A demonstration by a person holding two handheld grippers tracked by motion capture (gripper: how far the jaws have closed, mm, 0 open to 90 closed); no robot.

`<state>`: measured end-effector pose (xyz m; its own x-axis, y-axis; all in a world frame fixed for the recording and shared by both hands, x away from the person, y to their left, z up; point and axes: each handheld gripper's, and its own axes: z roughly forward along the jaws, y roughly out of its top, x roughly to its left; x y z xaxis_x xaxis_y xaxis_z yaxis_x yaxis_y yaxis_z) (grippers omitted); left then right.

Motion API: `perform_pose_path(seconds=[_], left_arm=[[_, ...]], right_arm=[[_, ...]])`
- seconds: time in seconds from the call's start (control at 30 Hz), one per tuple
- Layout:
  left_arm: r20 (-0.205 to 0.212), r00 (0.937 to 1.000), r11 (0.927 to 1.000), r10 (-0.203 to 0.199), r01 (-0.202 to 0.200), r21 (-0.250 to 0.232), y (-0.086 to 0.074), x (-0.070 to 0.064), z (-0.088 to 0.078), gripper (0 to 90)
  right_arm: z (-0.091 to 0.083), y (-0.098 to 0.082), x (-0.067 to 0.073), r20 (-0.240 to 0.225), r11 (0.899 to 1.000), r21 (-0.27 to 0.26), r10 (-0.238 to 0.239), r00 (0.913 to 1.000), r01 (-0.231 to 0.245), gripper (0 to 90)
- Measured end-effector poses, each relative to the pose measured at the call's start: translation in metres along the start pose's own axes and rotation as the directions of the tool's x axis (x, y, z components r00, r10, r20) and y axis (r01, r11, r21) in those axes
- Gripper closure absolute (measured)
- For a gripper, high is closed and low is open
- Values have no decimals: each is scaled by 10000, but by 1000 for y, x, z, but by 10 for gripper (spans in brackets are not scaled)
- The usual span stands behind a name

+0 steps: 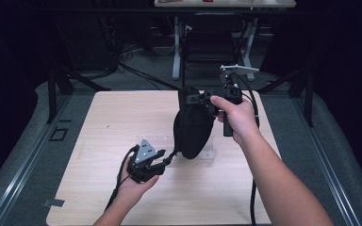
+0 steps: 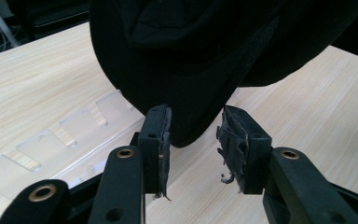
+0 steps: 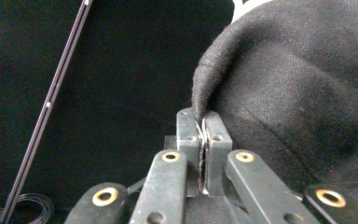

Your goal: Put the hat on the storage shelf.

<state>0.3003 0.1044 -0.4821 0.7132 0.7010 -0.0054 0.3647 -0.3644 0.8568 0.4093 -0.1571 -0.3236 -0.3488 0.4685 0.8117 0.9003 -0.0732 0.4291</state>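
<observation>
While the right gripper (image 3: 203, 122) pinches the edge of the soft black cloth hat (image 1: 192, 129) and holds it above the pale wooden table (image 1: 99, 122), the left gripper (image 2: 193, 135) waits open just under it.

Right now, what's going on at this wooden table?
A person is handling a black fabric hat with two hand-held grippers. The right gripper is shut on the hat's edge and holds it up so it hangs over the light wooden table. The left gripper sits at the hat's lowest edge, jaws on either side, not yet pinching. A clear plastic rack lies beneath.
</observation>
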Motion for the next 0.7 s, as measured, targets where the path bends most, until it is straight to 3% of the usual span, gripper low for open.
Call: perform_pose_path(seconds=[0.27, 0.7], left_arm=[[-342, 9974, 9964, 631, -610, 597, 0, -7, 12, 799], [-657, 9891, 9904, 1315, -1282, 516, -5, -9, 12, 843]], right_arm=[[-1, -1, -1, -20, 10000, -22, -21, 10000, 21, 880], [1, -2, 1, -99, 10000, -29, -37, 9999, 37, 857]])
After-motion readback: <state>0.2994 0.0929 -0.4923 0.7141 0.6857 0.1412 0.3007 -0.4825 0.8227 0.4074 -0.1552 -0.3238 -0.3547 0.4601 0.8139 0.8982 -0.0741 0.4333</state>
